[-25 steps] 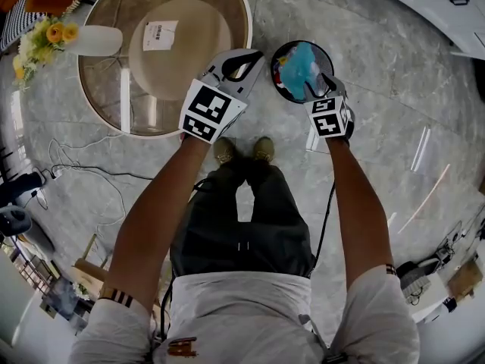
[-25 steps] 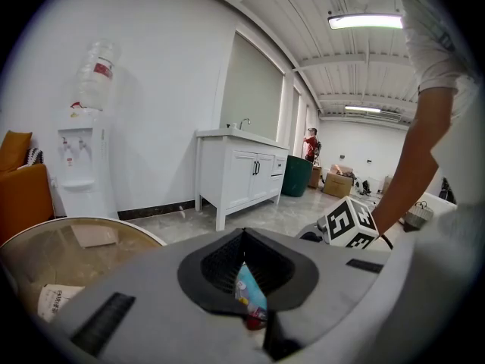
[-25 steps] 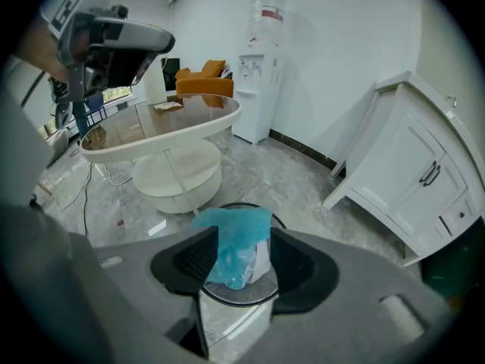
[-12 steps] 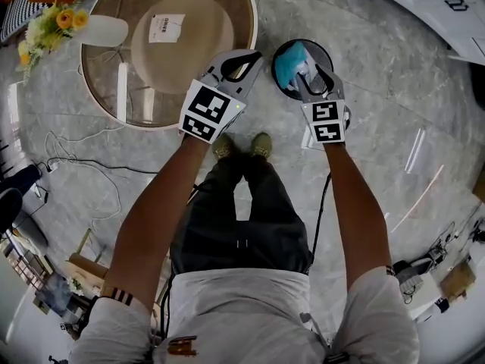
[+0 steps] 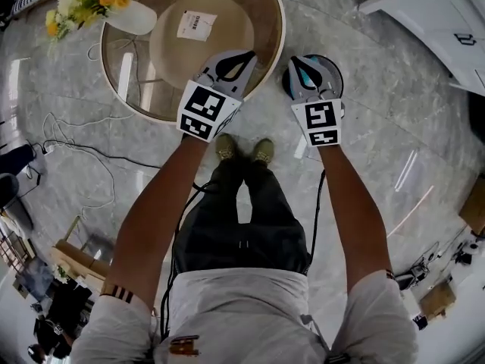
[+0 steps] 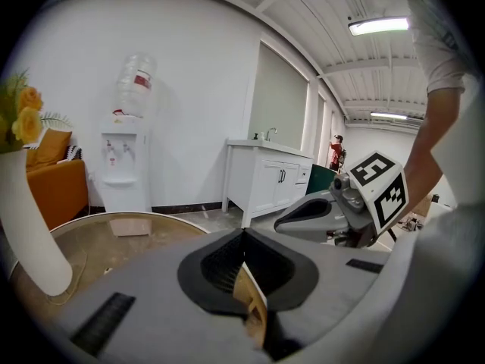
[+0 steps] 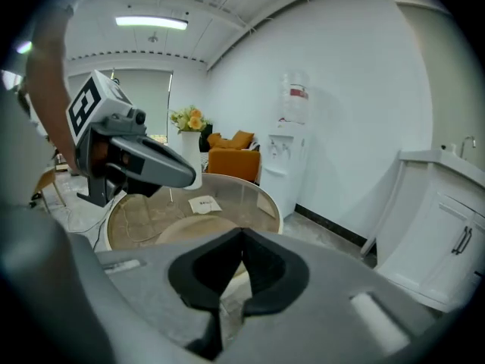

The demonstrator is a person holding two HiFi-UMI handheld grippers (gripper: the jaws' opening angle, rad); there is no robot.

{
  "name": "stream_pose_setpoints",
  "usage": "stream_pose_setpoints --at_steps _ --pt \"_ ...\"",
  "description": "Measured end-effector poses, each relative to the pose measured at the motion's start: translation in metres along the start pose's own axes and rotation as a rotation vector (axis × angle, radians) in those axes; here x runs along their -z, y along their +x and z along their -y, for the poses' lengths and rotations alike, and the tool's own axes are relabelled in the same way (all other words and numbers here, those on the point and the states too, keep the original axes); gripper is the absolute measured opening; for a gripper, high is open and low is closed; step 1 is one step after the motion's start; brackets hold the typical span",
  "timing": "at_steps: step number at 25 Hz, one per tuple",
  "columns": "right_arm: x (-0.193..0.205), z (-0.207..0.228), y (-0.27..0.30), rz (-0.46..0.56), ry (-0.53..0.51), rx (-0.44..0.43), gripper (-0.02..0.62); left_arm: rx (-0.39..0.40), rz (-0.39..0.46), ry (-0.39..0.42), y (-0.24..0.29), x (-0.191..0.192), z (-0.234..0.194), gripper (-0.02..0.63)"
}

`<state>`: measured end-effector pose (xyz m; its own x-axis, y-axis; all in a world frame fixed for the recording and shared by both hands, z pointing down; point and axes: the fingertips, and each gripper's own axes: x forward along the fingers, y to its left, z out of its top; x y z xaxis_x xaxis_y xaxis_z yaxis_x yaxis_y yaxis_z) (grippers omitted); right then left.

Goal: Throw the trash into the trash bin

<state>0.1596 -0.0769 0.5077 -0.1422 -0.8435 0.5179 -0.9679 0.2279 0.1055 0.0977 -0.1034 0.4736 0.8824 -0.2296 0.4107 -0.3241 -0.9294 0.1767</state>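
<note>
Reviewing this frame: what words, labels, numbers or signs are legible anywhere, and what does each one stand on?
White paper slip on the round table: dark print, too small to read.
Red label on the water bottle: blurred, unreadable.
Marker cubes: black-and-white square patterns only, no words.
No text can be quoted.

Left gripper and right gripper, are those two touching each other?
Apart. The head view shows a strip of bare floor between the left gripper and the right gripper.
</note>
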Motion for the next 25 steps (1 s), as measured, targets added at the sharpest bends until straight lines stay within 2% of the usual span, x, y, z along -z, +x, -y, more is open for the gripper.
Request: stream_pose_setpoints --at_steps 8,15,25 --pt "-0.055 -0.062 0.076 0.030 -0.063 -0.145 0.002 -0.100 0.003 -0.036 -0.043 0.018 -0.075 -0.002" --pt "-0.091 -0.114 0.131 0.031 -0.114 -0.227 0.002 -0.152 -0.004 -0.040 -0.072 0.033 -0.129 -0.002" --pt "-0.088 -0.145 0.189 -0.045 -0.133 -0.258 0.017 -0.183 -0.036 -0.016 -0.093 0.061 -0.183 -0.002"
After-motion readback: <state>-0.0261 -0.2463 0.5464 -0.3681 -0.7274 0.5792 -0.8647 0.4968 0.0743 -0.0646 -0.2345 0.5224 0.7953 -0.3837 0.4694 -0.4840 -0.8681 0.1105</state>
